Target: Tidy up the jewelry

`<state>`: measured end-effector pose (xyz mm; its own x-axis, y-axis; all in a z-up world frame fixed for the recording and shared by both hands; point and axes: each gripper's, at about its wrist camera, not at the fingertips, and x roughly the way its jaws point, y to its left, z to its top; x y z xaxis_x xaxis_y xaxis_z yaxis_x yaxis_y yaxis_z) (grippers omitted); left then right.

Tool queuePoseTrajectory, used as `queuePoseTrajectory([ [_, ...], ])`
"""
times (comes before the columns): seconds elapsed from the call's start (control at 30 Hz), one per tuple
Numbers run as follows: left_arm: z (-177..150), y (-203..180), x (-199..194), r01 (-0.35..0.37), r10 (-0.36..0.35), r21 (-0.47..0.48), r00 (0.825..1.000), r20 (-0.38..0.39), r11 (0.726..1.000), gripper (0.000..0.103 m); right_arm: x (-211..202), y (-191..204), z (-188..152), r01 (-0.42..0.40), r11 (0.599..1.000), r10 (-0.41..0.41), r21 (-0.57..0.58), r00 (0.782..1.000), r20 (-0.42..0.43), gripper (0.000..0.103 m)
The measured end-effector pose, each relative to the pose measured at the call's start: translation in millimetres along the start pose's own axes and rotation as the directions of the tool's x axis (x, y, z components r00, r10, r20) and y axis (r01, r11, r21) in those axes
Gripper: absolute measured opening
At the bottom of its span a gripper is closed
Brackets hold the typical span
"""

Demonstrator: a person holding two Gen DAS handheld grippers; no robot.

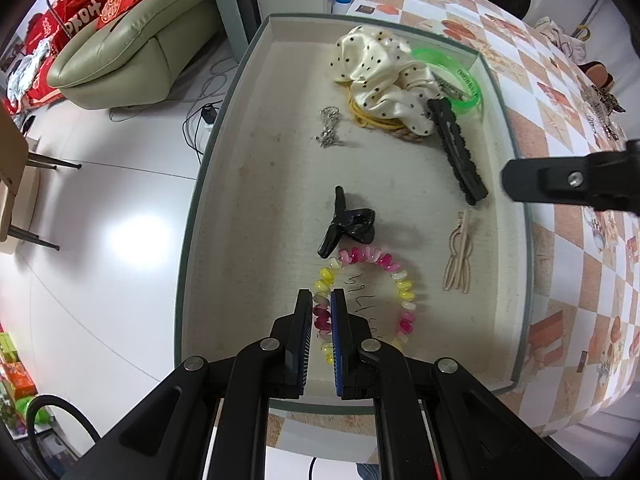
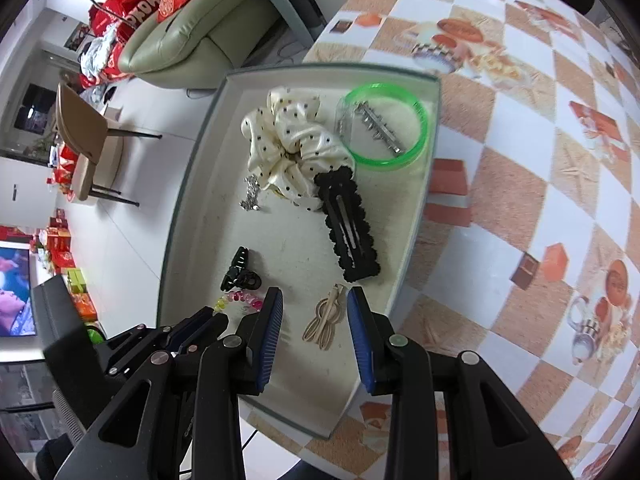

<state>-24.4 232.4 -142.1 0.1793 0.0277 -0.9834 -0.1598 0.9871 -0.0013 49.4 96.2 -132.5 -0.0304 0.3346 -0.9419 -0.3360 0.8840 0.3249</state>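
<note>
Left gripper point(image 1: 321, 300): narrowed around the near-left arc of the coil bracelet point(image 1: 370, 296), lying in the tray point(image 1: 208, 200).
Right gripper point(image 2: 314, 300): wide, beige hairpin point(image 2: 325, 322) lay between its fingers, long axis pointing far.

Bright, even indoor light; glare on the floor point(image 1: 132, 236); fisheye-bent, dark-vignetted edges.

Cream scrunchie point(image 2: 288, 142) with black polka dots, upper middle; translucent neon-green bangle point(image 2: 386, 126) to its right; black scalloped clip point(image 2: 348, 226) at centre; pink, yellow and white spiral tie point(image 1: 370, 300); beige pins point(image 2: 324, 322); orange-and-white checked tablecloth point(image 2: 520, 160).
</note>
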Motion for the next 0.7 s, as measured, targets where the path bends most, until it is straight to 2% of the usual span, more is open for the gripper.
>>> queuePoseTrajectory([
  [0.13,1,-2,-9,0.006,-0.006,0.004,1.0,0.008,1.0,0.013,-15,-7,-6,-0.001,1.0,0.001,0.013,1.0,0.011,0.037],
  [0.17,1,-2,-10,0.01,-0.01,0.006,1.0,0.009,1.0,0.02,-19,-9,-8,-0.001,1.0,0.0,0.017,1.0,0.013,0.037],
  [0.2,2,-3,-13,0.008,-0.008,0.008,1.0,0.011,1.0,0.065,-23,-11,-11,-0.001,1.0,0.0,0.022,1.0,0.015,0.037],
  [0.23,3,-3,-16,-0.005,0.005,0.005,1.0,0.019,1.0,0.094,-26,-13,-14,0.0,1.0,0.0,0.027,1.0,0.018,0.037],
  [0.27,2,-2,-20,-0.024,0.024,0.001,0.999,0.041,1.0,0.103,-30,-16,-16,0.0,0.999,-0.001,0.032,1.0,0.02,0.037],
  [0.3,0,-1,-26,-0.033,0.033,0.005,0.997,0.064,0.999,0.103,-33,-17,-17,0.001,0.999,-0.001,0.036,1.0,0.023,0.037],
  [0.37,2,-3,-32,-0.02,0.019,0.011,0.997,0.07,1.0,0.103,-39,-18,-21,0.004,0.999,-0.005,0.04,1.0,0.026,0.037],
  [0.47,3,-4,-40,-0.041,0.039,0.017,0.996,0.081,0.999,0.103,-45,-19,-25,0.01,0.999,-0.012,0.041,1.0,0.028,0.038],
  [0.7,2,-7,-64,-0.069,0.065,0.034,0.993,0.097,0.997,0.103,-59,-17,-31,0.025,0.999,-0.026,0.041,0.999,0.031,0.055],
])
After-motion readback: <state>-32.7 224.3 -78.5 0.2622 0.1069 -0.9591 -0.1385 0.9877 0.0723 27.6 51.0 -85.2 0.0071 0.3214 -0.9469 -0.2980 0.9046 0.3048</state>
